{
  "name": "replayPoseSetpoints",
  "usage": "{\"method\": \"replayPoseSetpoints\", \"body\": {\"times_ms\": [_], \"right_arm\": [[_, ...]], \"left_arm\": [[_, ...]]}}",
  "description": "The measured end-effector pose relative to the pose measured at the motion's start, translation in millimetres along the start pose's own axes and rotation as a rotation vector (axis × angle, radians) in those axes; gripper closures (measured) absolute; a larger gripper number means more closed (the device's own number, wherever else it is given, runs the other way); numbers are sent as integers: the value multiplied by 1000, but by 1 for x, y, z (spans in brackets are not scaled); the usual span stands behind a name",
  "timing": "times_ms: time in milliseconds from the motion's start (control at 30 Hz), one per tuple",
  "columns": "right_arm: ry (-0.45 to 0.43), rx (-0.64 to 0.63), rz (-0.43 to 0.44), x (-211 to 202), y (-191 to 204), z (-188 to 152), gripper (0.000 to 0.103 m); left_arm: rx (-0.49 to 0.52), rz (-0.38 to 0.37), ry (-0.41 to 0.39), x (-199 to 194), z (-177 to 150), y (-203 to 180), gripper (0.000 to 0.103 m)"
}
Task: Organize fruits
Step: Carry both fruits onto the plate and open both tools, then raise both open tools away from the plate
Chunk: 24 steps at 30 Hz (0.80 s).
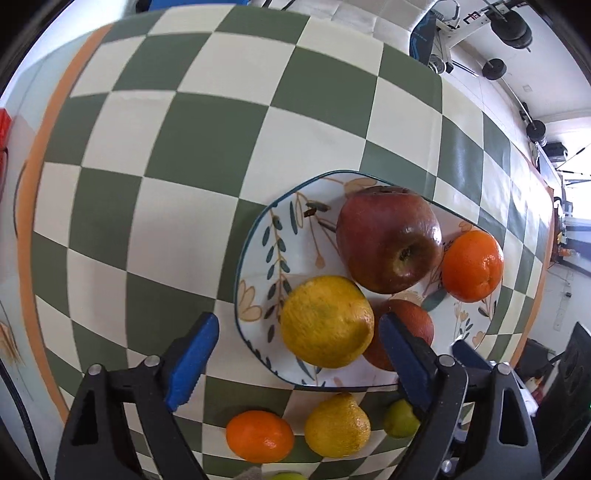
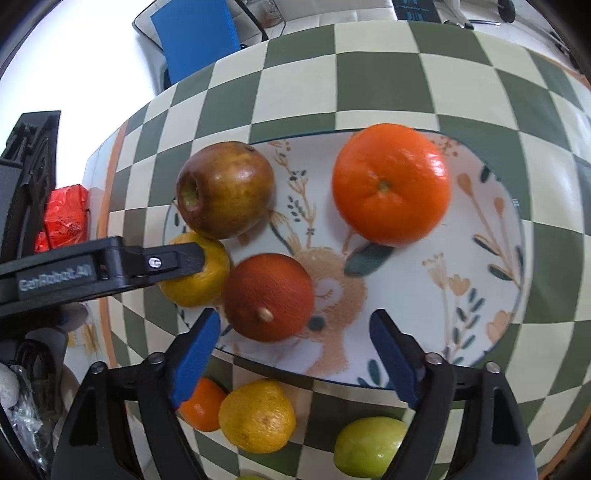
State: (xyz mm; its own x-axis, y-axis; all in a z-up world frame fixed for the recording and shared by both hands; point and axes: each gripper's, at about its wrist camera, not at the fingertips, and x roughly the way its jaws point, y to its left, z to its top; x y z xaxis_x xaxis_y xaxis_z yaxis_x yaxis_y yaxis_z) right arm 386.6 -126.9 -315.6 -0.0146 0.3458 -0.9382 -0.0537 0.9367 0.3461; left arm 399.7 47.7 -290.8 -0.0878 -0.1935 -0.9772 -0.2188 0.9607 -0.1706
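A floral plate (image 1: 258,236) (image 2: 461,229) on the checkered cloth holds a red apple (image 1: 388,240) (image 2: 225,190), a yellow citrus (image 1: 327,321) (image 2: 207,280), a dark orange fruit (image 1: 413,317) (image 2: 267,295) and a bright orange (image 1: 472,266) (image 2: 391,184). My left gripper (image 1: 299,350) is open, its fingers wide either side of the yellow citrus, just above it. My right gripper (image 2: 295,350) is open and empty above the plate's near rim. On the cloth in front of the plate lie an orange (image 1: 260,435) (image 2: 201,406), a yellow lemon (image 1: 338,424) (image 2: 256,415) and a green fruit (image 1: 400,419) (image 2: 369,446).
The left gripper's black arm (image 2: 92,269) crosses the right wrist view from the left. A red packet (image 2: 64,214) lies at the table's left edge. A blue chair (image 2: 195,33) stands beyond the far edge. Gym equipment (image 1: 509,29) stands past the table.
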Motion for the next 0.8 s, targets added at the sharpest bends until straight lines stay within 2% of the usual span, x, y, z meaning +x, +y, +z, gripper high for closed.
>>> {"method": "replayPoseSetpoints", "body": {"times_ms": [200,300,533,800], "right_arm": [[-57,-9,-181,-25,-7,-17,8],[-75,1,-225,-34,-11,-26,8],[-126,12,-277,-62,-16,-54,8],[-221,1,-280,-108,-2,-89,8]], "left_arm": [[62,128,-108,-17,-25,-5,14],[76,179,-156,-24,-43,-5,14],[101,222,-243,-47,-87,0,14],[132,231,-344,-85,-135,-7,14]]}}
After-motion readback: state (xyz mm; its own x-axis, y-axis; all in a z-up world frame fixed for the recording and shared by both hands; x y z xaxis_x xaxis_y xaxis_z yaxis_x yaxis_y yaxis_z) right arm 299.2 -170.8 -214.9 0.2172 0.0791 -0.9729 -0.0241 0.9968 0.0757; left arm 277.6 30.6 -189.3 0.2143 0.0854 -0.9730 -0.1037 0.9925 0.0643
